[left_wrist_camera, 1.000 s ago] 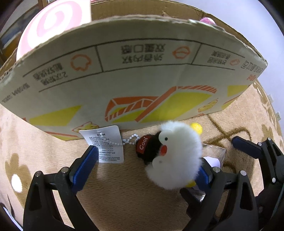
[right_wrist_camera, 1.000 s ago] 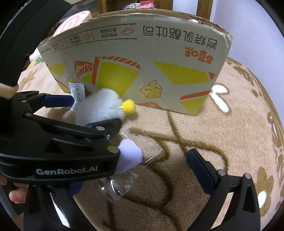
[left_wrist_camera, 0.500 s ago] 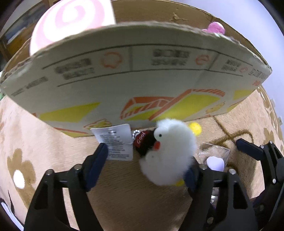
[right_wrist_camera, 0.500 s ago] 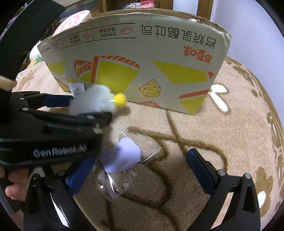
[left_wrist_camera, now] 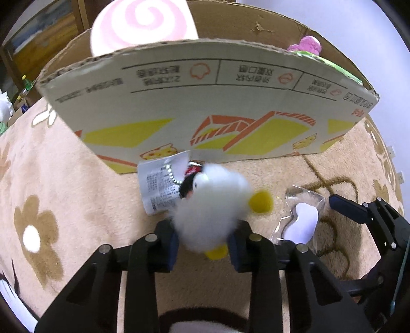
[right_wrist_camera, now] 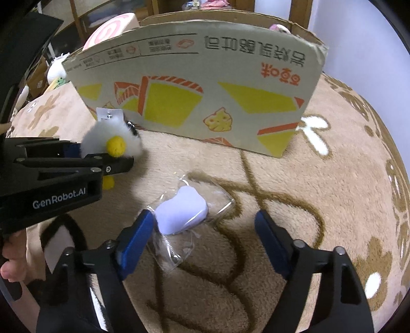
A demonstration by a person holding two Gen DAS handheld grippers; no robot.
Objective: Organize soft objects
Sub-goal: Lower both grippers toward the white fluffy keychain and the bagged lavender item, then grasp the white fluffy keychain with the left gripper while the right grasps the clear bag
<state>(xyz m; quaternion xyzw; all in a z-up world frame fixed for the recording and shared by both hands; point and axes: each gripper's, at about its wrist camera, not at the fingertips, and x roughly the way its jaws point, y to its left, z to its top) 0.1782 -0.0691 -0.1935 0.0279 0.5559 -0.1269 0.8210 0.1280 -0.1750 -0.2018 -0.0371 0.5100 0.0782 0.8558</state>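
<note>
A white fluffy duck plush [left_wrist_camera: 212, 212] with yellow feet, a black cap and a paper tag [left_wrist_camera: 159, 187] sits between the blue pads of my left gripper [left_wrist_camera: 203, 244]. The jaws are closing and the pads press into its fur. The same plush [right_wrist_camera: 110, 141] shows at the left of the right wrist view, just in front of the printed cardboard box [right_wrist_camera: 205, 76]. My right gripper [right_wrist_camera: 203, 238] hangs over a pale purple soft piece in a clear bag [right_wrist_camera: 182, 212] on the rug. Its jaws are closing but still wide, with the bag between them.
The box [left_wrist_camera: 205, 102] holds a pink swirl cushion [left_wrist_camera: 141, 23] and a pink plush [left_wrist_camera: 306, 46]. A beige flower-patterned rug [right_wrist_camera: 346, 166] covers the surface. More plush toys [right_wrist_camera: 55, 71] lie behind the box at the left. A hand [right_wrist_camera: 11, 266] holds the left gripper.
My left gripper's jaws have closed in on the white plush, which has shifted with its tag towards the box. The right gripper's jaws have narrowed a little over the bagged piece.
</note>
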